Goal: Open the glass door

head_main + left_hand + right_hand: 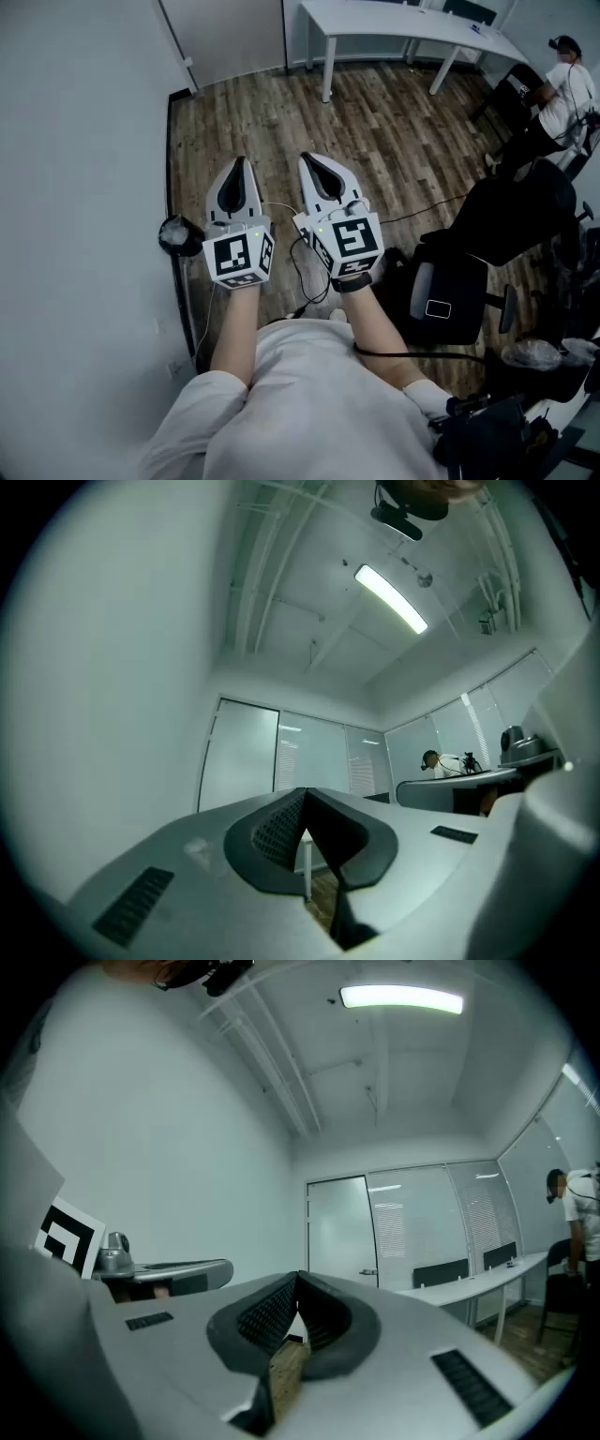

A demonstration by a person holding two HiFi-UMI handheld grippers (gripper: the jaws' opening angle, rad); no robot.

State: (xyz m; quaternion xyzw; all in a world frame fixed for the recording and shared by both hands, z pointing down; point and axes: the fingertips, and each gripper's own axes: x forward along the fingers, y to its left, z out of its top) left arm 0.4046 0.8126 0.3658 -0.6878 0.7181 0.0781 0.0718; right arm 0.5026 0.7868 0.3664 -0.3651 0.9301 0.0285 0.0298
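Left gripper [239, 171]: jaws fully together, nothing between the pads, nose tipped slightly up. Right gripper [312, 164]: just beside it at 3 o'clock, jaws likewise pressed together, empty, held about level. Both point toward 12 o'clock, well apart from the door.

Glass door [341, 1230]: closed, at the far end of the room, roughly 12 o'clock from both grippers. Pale, frosted-looking pane in a thin dark frame. Glazed wall panels with blinds run off from it toward 3 o'clock. Lever handle [368, 1272]: on the pane's right edge at mid-height in the right gripper view, too small to read further.

Handling, judged: pane rigid, heavy and smooth, so no purchase on the glass itself, and it is brittle to a knock from hard jaws. Take hold at the lever only. The lever is probably slick metal, so the jaws must open first, then close squarely across it. Expect the weight to swing on hinges at the opposite edge; swing direction not readable.

Room, 9 to 3 o'clock:
- plain white wall [75, 187] close on the left
- wood-plank floor [394, 131] ahead, with a black cable [441, 202] trailing over it
- long white table [403, 33] at 1 o'clock
- a person [567, 89] at 2 o'clock
- dark office chair [469, 272] at 3 o'clock

Path to the door looks unobstructed
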